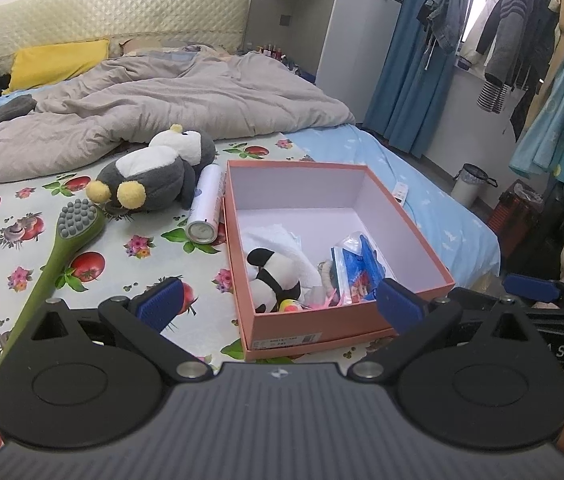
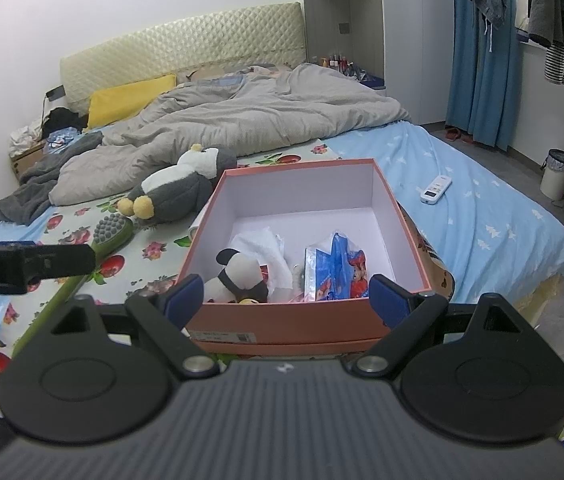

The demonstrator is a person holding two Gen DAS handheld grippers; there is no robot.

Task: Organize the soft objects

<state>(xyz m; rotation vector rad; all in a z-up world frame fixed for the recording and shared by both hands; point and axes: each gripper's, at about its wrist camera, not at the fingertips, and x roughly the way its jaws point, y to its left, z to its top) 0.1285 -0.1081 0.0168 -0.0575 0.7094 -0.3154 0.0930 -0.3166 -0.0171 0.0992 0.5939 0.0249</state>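
An open pink box (image 1: 421, 248) (image 2: 405, 232) sits on the bed. Inside lie a small panda plush (image 1: 272, 276) (image 2: 240, 274), a white cloth (image 1: 282, 236) (image 2: 260, 246) and a blue printed packet (image 1: 355, 270) (image 2: 333, 268). A grey-and-white penguin plush (image 1: 154, 172) (image 2: 180, 188) lies on the floral sheet left of the box. My left gripper (image 1: 278, 300) is open and empty, at the box's near wall. My right gripper (image 2: 285, 294) is open and empty, also before the near wall.
A green massage brush (image 1: 70, 236) (image 2: 108, 236) and a white spray can (image 1: 206, 204) lie left of the box. A grey duvet (image 1: 186, 96) covers the far bed. A white remote (image 2: 435, 189) lies on the blue sheet. Hanging clothes and a bin (image 2: 557, 174) are at right.
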